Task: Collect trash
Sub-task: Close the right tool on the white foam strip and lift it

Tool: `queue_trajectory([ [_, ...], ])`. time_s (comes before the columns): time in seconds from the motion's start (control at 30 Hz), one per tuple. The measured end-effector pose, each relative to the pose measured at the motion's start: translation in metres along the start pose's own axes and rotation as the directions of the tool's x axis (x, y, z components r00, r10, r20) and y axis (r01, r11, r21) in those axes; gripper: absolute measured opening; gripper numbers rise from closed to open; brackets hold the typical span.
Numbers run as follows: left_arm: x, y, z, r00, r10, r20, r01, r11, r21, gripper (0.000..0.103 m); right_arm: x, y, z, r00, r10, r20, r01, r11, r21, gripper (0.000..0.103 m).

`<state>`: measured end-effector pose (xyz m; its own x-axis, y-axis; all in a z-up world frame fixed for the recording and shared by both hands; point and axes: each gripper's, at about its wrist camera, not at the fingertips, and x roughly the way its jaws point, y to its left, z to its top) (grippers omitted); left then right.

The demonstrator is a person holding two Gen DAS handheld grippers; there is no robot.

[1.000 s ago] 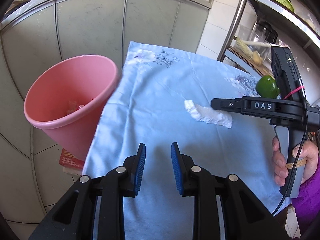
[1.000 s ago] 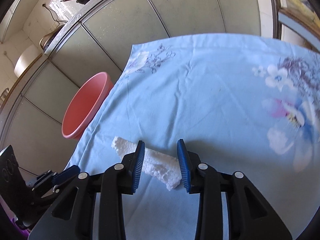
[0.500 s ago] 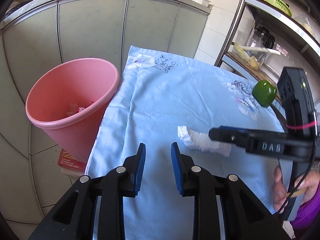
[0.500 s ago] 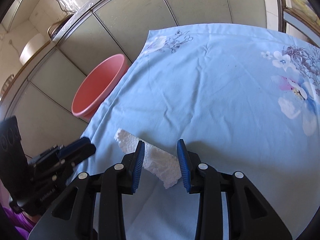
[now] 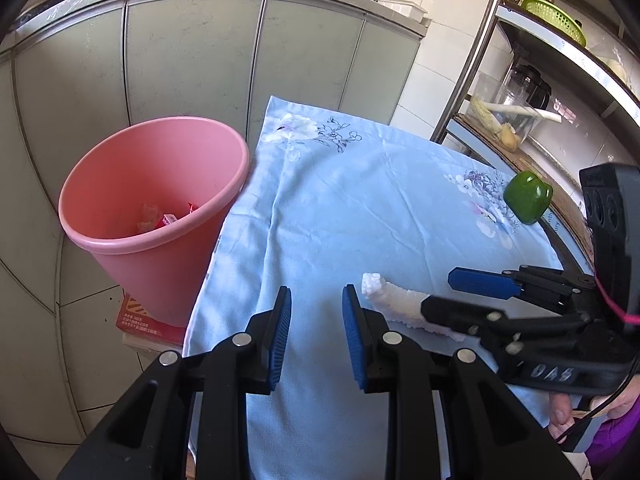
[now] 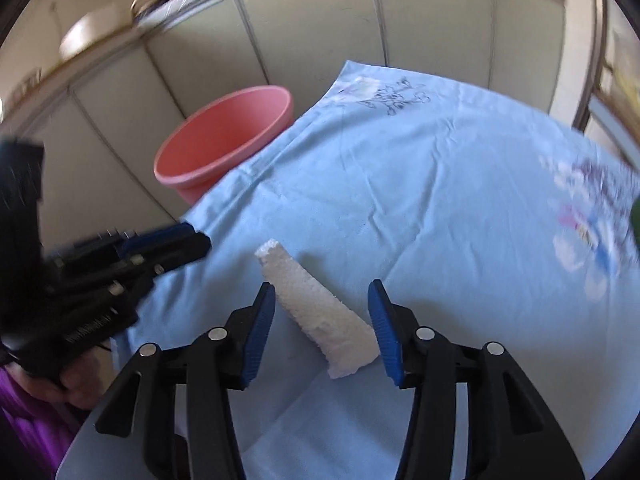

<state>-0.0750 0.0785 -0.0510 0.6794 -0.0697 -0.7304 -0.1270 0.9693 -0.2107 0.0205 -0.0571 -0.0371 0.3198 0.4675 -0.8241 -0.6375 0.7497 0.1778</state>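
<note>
A white foam piece (image 6: 320,312) lies on the blue floral cloth (image 6: 440,200). My right gripper (image 6: 322,322) is open with its blue pads on either side of the foam's near end, not closed on it. In the left wrist view the foam (image 5: 394,302) sits partly behind the right gripper (image 5: 456,292). My left gripper (image 5: 316,338) is open and empty above the cloth (image 5: 340,216), just left of the foam. A pink bin (image 5: 156,208) with a few scraps inside stands left of the table; it also shows in the right wrist view (image 6: 224,140).
A green bell pepper (image 5: 528,196) sits at the cloth's far right edge. A metal rack (image 5: 532,92) with jars and a green basket stands behind it. Grey cabinets (image 5: 200,60) run along the back. A red-and-white box (image 5: 144,322) lies under the bin.
My right gripper's jaws have opened wider around the foam and the view has swung left toward the bin. The left gripper pulled back and rose a little.
</note>
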Motion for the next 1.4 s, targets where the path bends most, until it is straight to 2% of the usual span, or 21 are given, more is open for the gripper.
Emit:
queue_trajectory([
  [0.13,0.0,0.001,0.0,1.0,0.013,-0.003,-0.013,1.0,-0.006,0.025,0.01,0.007,-0.002,0.997,-0.073,-0.014,0.072,0.994,-0.087,0.05],
  [0.23,0.0,0.001,0.0,1.0,0.015,-0.002,-0.015,1.0,-0.008,0.025,0.01,0.007,-0.003,0.997,-0.071,-0.007,0.07,0.993,-0.099,0.05],
  [0.4,0.001,0.002,0.0,1.0,0.015,-0.007,-0.016,1.0,-0.008,0.025,0.011,0.009,-0.009,0.999,-0.036,-0.027,0.034,0.994,-0.104,0.05],
  [0.63,0.0,0.001,0.0,1.0,0.013,-0.004,-0.013,1.0,-0.009,0.025,0.012,0.015,-0.02,0.998,-0.036,-0.052,0.03,0.992,-0.12,0.049],
  [1.03,0.001,0.0,-0.002,1.0,0.012,-0.008,-0.012,1.0,-0.008,0.025,0.006,0.013,-0.026,0.998,0.028,-0.05,-0.031,0.998,-0.048,0.049],
  [1.17,0.003,0.001,-0.003,1.0,0.012,-0.014,-0.012,1.0,-0.012,0.025,0.005,0.015,-0.031,1.0,0.012,-0.018,-0.013,0.999,-0.038,0.05],
  [1.4,0.011,0.002,-0.006,0.998,0.027,-0.054,-0.028,0.999,-0.018,0.025,0.005,0.025,-0.035,0.998,-0.065,-0.002,0.065,0.995,-0.075,0.05],
])
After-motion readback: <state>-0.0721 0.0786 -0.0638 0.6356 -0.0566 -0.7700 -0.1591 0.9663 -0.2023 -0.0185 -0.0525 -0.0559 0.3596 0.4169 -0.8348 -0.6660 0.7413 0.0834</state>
